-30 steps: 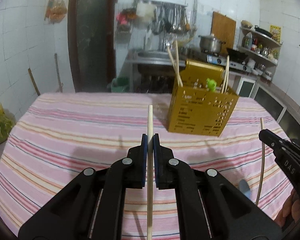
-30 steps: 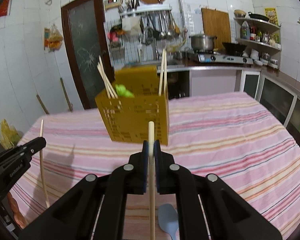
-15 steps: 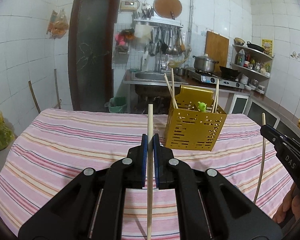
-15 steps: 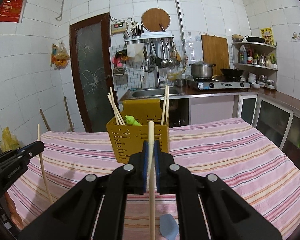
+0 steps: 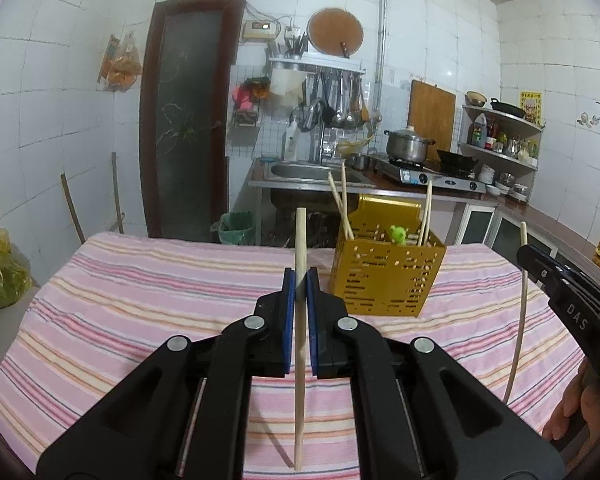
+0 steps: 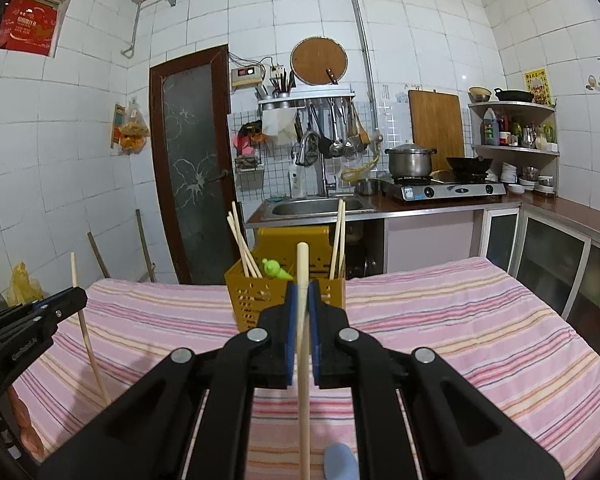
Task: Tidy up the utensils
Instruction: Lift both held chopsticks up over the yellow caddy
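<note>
Pointing slightly downward over the striped tablecloth [image 5: 140,280], the left gripper [image 5: 300,280] is clamping a chopstick [image 5: 299,360] upright between its blue pads. The right gripper [image 6: 302,292] is tilting down the same way and pinching a second chopstick [image 6: 303,380], also standing upright. Both are facing the yellow utensil holder [image 5: 384,280] standing on the table, which is already holding several chopsticks and a small green item. The left view is showing the right gripper at its right edge, with fingertips [image 5: 560,428] of a hand below. Only the right view is showing a pale blue utensil [image 6: 340,462] lying on the cloth beneath the gripper.
</note>
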A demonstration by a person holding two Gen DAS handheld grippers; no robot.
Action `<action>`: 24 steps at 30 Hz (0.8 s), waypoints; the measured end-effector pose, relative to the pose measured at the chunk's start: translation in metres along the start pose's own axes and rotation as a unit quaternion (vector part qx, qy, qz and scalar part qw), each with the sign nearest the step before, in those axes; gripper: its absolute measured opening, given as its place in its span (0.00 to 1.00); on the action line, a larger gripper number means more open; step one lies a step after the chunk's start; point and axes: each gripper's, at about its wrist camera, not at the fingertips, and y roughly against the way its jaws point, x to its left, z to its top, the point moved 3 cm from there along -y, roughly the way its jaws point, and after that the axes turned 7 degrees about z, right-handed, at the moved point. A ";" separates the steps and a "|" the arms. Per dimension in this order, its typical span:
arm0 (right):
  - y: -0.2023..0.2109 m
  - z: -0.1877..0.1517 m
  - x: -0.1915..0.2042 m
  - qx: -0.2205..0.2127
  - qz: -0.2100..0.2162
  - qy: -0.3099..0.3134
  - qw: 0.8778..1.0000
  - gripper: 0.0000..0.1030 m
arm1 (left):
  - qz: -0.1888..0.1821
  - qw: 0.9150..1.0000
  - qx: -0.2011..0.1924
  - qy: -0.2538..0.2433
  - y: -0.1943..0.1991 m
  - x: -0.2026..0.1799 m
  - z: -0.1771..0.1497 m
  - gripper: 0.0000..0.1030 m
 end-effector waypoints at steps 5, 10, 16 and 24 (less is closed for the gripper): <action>0.001 0.012 0.000 -0.008 0.002 0.005 1.000 0.06 | -0.006 1.000 -0.012 -0.001 0.004 -0.004 0.016 0.04; -0.002 0.026 -0.004 -0.013 0.002 0.010 1.000 0.06 | -0.013 1.000 -0.020 -0.002 0.004 -0.009 0.030 0.04; -0.010 0.034 -0.010 -0.015 0.002 0.011 1.000 0.06 | -0.018 1.000 -0.023 -0.003 -0.004 -0.016 0.043 0.04; -0.025 0.051 -0.023 -0.019 -0.002 -0.001 1.000 0.06 | -0.028 0.999 -0.032 -0.013 -0.015 -0.032 0.063 0.04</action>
